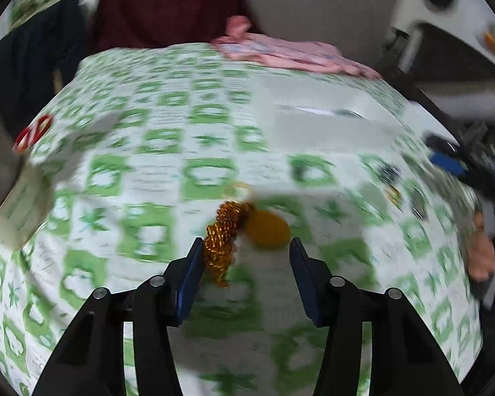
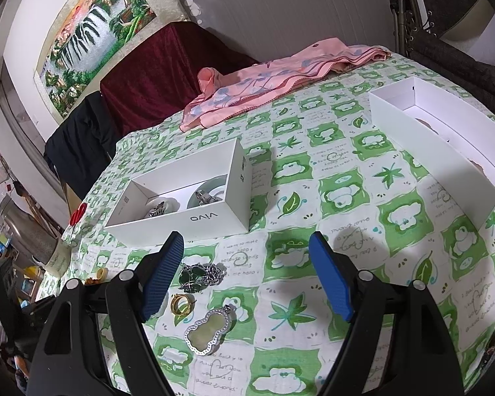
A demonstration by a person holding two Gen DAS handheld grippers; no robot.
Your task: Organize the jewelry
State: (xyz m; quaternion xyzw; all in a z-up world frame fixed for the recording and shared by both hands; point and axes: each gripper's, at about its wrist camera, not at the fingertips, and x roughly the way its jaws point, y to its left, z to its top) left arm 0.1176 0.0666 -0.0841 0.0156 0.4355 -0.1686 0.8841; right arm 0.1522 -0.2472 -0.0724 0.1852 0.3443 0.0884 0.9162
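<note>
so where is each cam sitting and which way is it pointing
Left wrist: on the left gripper, low over the green tablecloth, looking at the gold chain; both open fingers show.
Right wrist: on the right gripper, higher, facing the vivo box, gourd pendant and gold ring; its fingers show.
Shared: tablecloth, pink cloth.

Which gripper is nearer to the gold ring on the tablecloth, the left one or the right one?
Right. The right gripper is open with the gold ring just beside its left finger. The left gripper is open around a gold chain elsewhere.

Both wrist views close above the green-patterned tablecloth (image 1: 168, 138), facing the shared pink cloth (image 2: 267, 82).
</note>
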